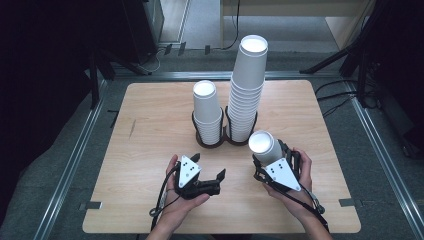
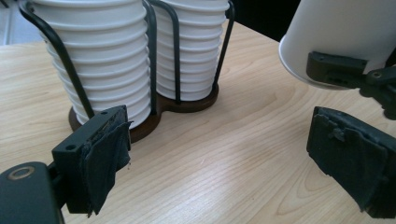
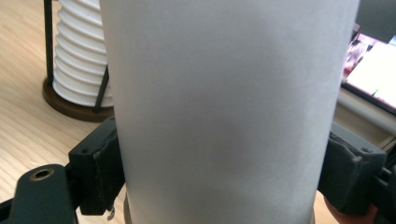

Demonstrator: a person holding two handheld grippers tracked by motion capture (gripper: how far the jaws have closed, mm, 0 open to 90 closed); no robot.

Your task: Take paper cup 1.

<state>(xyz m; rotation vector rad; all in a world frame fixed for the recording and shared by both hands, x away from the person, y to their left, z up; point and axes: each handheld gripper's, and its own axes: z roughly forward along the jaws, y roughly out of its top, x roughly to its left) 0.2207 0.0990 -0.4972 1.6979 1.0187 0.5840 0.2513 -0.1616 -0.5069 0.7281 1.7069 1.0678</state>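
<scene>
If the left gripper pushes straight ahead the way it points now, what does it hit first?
Probably the wire cup holder with its stacked cups; the left gripper is open, with bare table between. Depth is uncertain.

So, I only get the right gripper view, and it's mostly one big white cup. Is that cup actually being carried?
Observer: Yes. In the high view the right tool grips the single cup upside down, above the table.
Operator: And what is the other hand doing?
Observer: The left tool hangs low over the table with its jaws apart and nothing between them.
Operator: Are there more cups than the ribbed stack I see?
Observer: Two stacks share one dark holder: a short stack and a much taller stack beside it.
</scene>
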